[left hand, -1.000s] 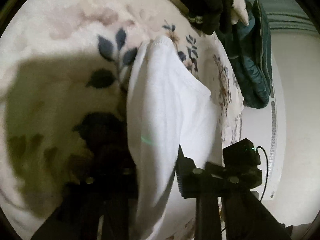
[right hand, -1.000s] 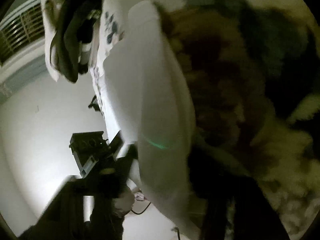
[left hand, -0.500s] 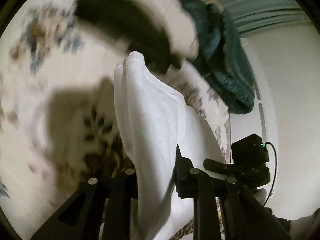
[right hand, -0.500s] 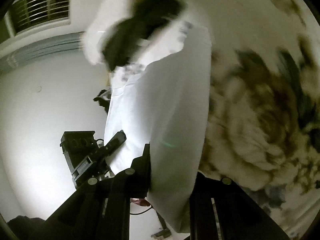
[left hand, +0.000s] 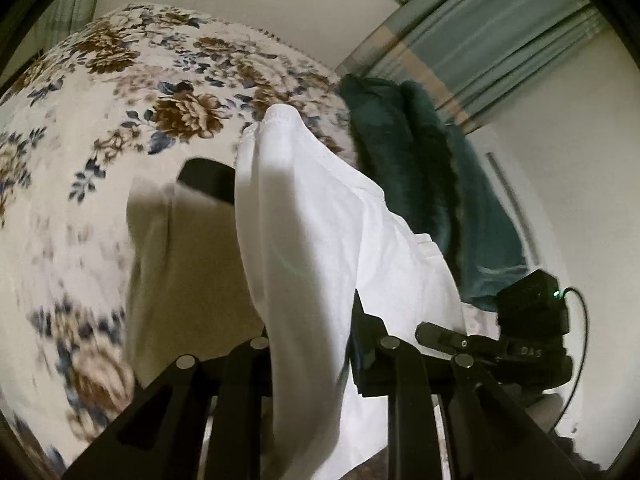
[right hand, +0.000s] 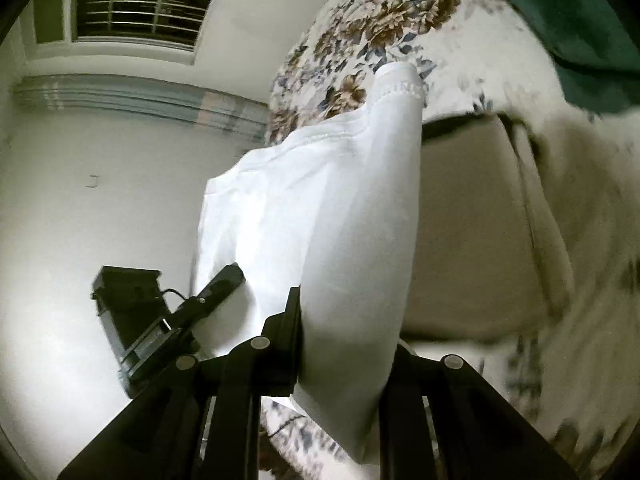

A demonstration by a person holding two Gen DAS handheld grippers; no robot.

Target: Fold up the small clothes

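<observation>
A small white garment [left hand: 312,240] hangs stretched between both grippers, lifted above a bed with a floral blanket [left hand: 100,128]. My left gripper [left hand: 310,344] is shut on one end of it. My right gripper [right hand: 344,344] is shut on the other end of the white garment [right hand: 344,216]. The right gripper also shows in the left wrist view [left hand: 480,344], and the left gripper in the right wrist view [right hand: 200,304]. A beige folded cloth [left hand: 188,264] lies on the blanket under the garment, with a dark item [left hand: 208,180] at its far end.
A dark green blanket [left hand: 432,184] is heaped on the bed's right side by a curtain [left hand: 500,32]. In the right wrist view the beige cloth [right hand: 476,240] lies right of the garment, a barred window [right hand: 144,0] is high on the wall.
Both grippers have lifted and tilted upward with the white garment, away from the blanket. The beige cloth and the far wall have come into view.
</observation>
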